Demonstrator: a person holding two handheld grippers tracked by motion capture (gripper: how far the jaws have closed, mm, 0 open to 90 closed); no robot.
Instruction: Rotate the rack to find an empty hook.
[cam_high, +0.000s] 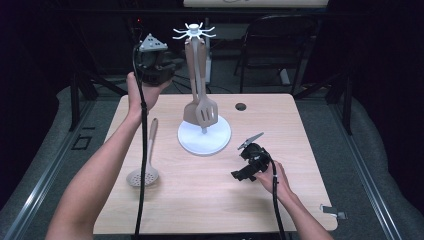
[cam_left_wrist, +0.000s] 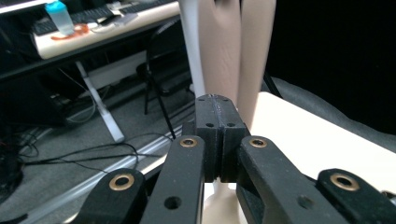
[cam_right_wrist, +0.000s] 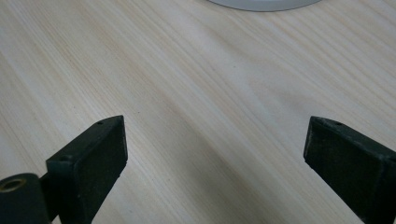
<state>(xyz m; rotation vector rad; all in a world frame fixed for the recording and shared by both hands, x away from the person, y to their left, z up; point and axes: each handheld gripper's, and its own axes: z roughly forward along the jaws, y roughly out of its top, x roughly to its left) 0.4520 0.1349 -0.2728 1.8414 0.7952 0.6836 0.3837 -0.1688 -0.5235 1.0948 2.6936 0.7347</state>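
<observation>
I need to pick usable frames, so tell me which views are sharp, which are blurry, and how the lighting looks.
High view: table evenly lit, surroundings nearly black, slotted spatula on the rack fairly crisp. Left gripper view: shut left gripper sharp, the hanging utensil handles behind it soft, right side dark. Right gripper view: wood grain sharp and bright, no glare, open right gripper slightly soft at the edges.

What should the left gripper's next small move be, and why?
Probably down toward the skimmer lying on the table, opening on the way. The left gripper is shut on nothing, raised beside the rack, where two utensils already hang; the right gripper rests open.
</observation>
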